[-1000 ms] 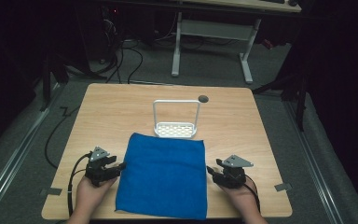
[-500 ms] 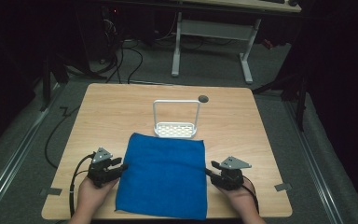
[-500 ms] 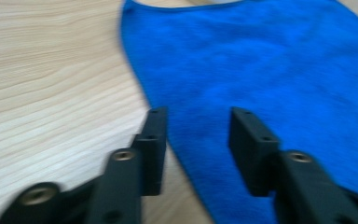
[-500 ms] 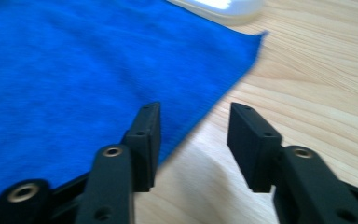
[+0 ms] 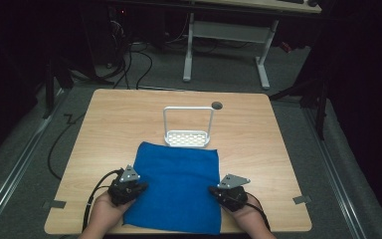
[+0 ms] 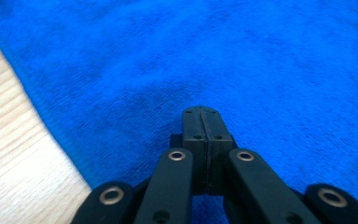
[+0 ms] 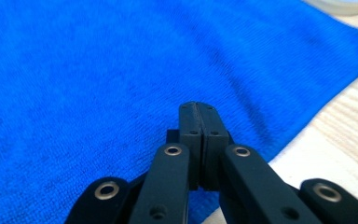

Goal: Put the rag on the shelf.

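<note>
With both the left gripper (image 5: 138, 187) and right gripper (image 5: 214, 189) just closed, jaws together, over the side edges of the blue towel (image 5: 176, 184) at the table's (image 5: 114, 114) near edge, whether cloth is pinched we cannot tell, and folding next likely needs an even lift.

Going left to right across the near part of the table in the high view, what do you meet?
Left tongs → blue towel → right tongs. Both tongs are shut at the towel's side edges; whether cloth is pinched between their jaws cannot be told.
</note>
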A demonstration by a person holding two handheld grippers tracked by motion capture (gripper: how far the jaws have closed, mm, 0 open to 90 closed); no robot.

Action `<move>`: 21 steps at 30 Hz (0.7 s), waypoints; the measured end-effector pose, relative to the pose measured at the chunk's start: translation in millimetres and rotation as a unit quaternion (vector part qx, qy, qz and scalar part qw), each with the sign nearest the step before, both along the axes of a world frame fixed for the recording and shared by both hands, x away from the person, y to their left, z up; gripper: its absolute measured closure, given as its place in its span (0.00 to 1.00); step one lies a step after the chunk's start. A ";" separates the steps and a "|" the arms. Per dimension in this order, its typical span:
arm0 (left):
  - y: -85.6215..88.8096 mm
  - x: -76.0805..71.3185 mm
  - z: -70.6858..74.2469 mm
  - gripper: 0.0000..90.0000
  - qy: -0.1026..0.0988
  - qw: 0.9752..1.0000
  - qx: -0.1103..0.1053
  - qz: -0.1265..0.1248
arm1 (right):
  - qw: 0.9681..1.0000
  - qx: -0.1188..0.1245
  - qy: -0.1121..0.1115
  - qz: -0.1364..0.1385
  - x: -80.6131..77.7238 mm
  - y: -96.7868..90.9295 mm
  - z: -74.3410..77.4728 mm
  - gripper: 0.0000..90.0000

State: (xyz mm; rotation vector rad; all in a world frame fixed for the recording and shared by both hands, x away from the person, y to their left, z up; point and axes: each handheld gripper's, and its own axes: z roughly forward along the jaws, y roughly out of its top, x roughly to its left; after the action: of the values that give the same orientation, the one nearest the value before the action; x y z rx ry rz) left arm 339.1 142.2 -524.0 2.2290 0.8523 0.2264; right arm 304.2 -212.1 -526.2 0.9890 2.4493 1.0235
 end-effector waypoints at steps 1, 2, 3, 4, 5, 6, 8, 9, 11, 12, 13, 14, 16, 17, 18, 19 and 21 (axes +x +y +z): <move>-0.7 -0.6 -0.1 1.00 0.001 1.000 -0.002 -0.001 | 1.000 0.000 -0.002 -0.001 0.2 0.4 -1.0 1.00; -1.3 -1.4 -0.3 1.00 0.002 1.000 -0.003 -0.002 | 1.000 -0.002 0.000 -0.001 0.4 -0.5 -0.6 1.00; -2.5 -2.8 -0.5 1.00 0.005 1.000 -0.006 -0.006 | 1.000 0.000 0.001 -0.004 0.6 -1.3 -0.7 1.00; -3.5 -3.8 -0.2 1.00 0.006 1.000 -0.005 -0.009 | 1.000 -0.002 0.000 -0.005 0.6 -3.5 -0.6 1.00; -5.3 -5.5 -0.1 1.00 0.005 1.000 -0.004 -0.012 | 1.000 0.000 0.003 -0.008 -0.1 -4.8 -0.6 1.00; -7.3 -7.5 -0.1 1.00 0.004 1.000 -0.004 -0.016 | 1.000 0.000 0.004 -0.010 -0.8 -7.3 -0.5 1.00; -12.2 -11.1 -0.1 1.00 0.009 1.000 -0.007 -0.026 | 1.000 0.000 0.007 -0.015 -3.6 -13.2 -0.1 1.00; -18.5 -15.1 0.0 0.99 0.009 0.999 -0.008 -0.038 | 1.000 -0.001 0.010 -0.021 -7.3 -19.7 0.7 1.00; -22.1 -17.1 0.2 0.99 0.009 0.999 -0.007 -0.044 | 1.000 -0.002 0.011 -0.024 -8.9 -22.8 1.0 1.00; -25.8 -19.0 0.3 0.99 0.008 0.999 -0.006 -0.051 | 1.000 -0.003 0.011 -0.025 -10.4 -25.7 1.4 1.00; -30.2 -21.4 0.5 0.98 0.008 0.998 -0.005 -0.058 | 1.000 -0.005 0.011 -0.028 -11.3 -28.3 1.6 1.00; -32.6 -22.6 0.5 0.98 0.007 0.998 -0.005 -0.063 | 0.999 -0.007 0.012 -0.031 -12.2 -31.3 2.0 1.00; -38.2 -25.9 0.2 0.98 0.010 0.997 -0.009 -0.074 | 0.999 -0.010 0.008 -0.037 -14.2 -38.0 2.2 1.00; -40.7 -27.4 0.0 0.98 0.011 0.997 -0.011 -0.079 | 0.999 -0.010 0.008 -0.037 -14.2 -38.0 2.2 1.00; -43.1 -28.7 -0.2 0.97 0.012 0.996 -0.013 -0.084 | 0.999 -0.012 0.007 -0.039 -14.9 -41.0 2.3 1.00; -45.2 -29.8 -0.2 0.97 0.013 0.996 -0.013 -0.089 | 0.999 -0.012 0.009 -0.043 -15.8 -44.0 2.5 1.00; -48.1 -30.9 -0.1 0.96 0.013 0.995 -0.014 -0.099 | 0.999 -0.005 0.014 -0.050 -16.5 -48.9 2.3 1.00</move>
State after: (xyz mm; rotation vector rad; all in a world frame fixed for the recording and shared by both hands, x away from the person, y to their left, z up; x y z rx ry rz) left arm 308.2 94.1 -524.1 2.2755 0.6389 0.0922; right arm 287.7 -261.0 -523.8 1.1161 2.3985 0.9696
